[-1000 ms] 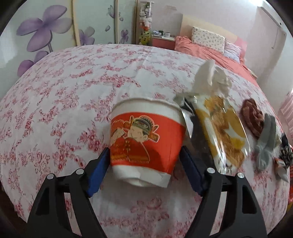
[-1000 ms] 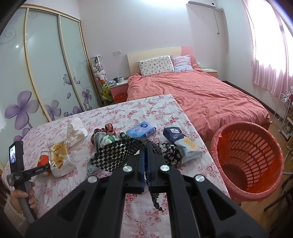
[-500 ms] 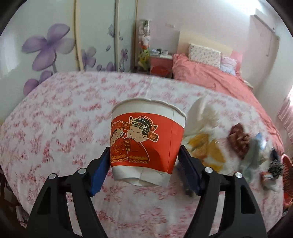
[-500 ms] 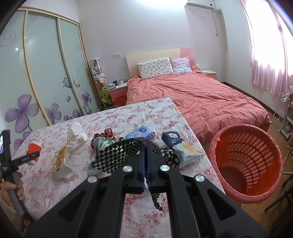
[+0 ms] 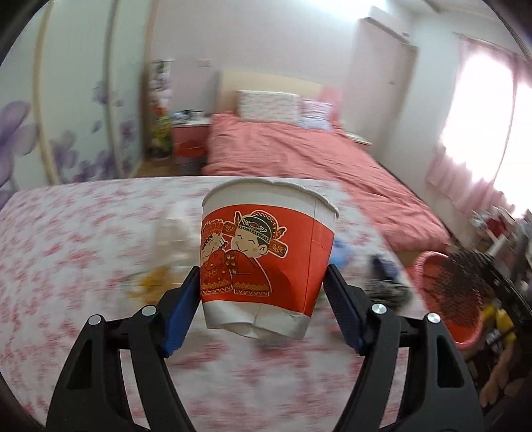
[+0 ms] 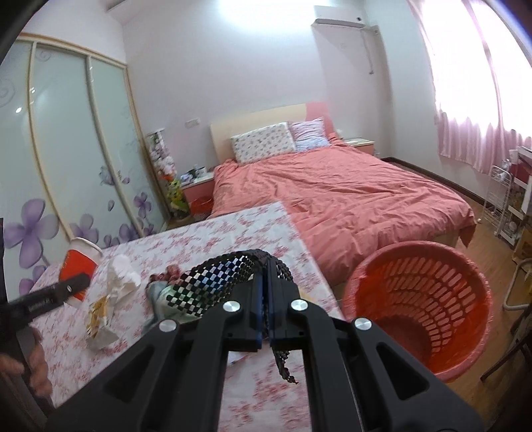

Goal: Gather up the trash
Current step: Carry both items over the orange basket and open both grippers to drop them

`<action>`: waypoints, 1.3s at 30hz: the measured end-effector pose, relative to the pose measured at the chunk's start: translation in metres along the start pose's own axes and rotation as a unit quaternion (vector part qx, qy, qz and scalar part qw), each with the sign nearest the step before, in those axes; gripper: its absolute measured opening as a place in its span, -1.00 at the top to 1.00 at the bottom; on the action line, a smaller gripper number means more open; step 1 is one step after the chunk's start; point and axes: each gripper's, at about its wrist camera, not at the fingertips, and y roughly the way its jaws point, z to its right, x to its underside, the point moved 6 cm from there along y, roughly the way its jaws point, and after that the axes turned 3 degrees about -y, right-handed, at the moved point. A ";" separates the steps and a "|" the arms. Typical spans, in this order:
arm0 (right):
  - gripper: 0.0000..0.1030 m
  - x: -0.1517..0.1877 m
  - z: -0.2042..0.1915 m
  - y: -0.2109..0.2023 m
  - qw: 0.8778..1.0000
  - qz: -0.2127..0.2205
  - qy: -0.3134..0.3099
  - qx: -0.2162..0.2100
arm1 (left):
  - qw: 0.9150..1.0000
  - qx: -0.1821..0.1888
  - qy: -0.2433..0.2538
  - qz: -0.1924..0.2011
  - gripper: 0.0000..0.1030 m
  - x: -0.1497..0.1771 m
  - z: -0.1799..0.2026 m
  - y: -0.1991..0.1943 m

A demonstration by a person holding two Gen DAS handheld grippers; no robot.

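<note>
The basket (image 6: 419,309) stands right of the table (image 6: 232,232), before the bed (image 6: 349,199).

Walls: we see plain pale pink walls (image 6: 232,66), with an air conditioner (image 6: 337,20) high on the far wall.
Wardrobe: on the left we find sliding frosted doors (image 6: 66,149) printed with purple flowers.
Bed: at the far side we see a bed (image 6: 349,196) under a salmon cover, two pillows (image 6: 262,146) against its headboard.
Window: on the right, pink curtains (image 6: 472,99) glow with daylight.
Floor: we see wood boards (image 6: 482,212) on the right.
</note>
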 end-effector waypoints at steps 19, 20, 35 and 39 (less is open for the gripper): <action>0.93 -0.006 0.151 -0.009 0.991 0.015 0.086 0.101 | 0.981 0.151 0.111 -0.038 -0.41 0.031 0.188 0.060; 0.93 -0.005 0.156 -0.008 0.991 0.013 0.089 0.104 | 0.980 0.156 0.113 -0.042 -0.41 0.033 0.194 0.063; 0.93 0.011 0.208 0.011 0.984 -0.008 0.130 0.121 | 0.967 0.203 0.133 -0.081 -0.41 0.052 0.254 0.084; 0.93 0.011 0.224 0.017 0.981 -0.015 0.144 0.128 | 0.964 0.208 0.139 -0.089 -0.42 0.056 0.269 0.090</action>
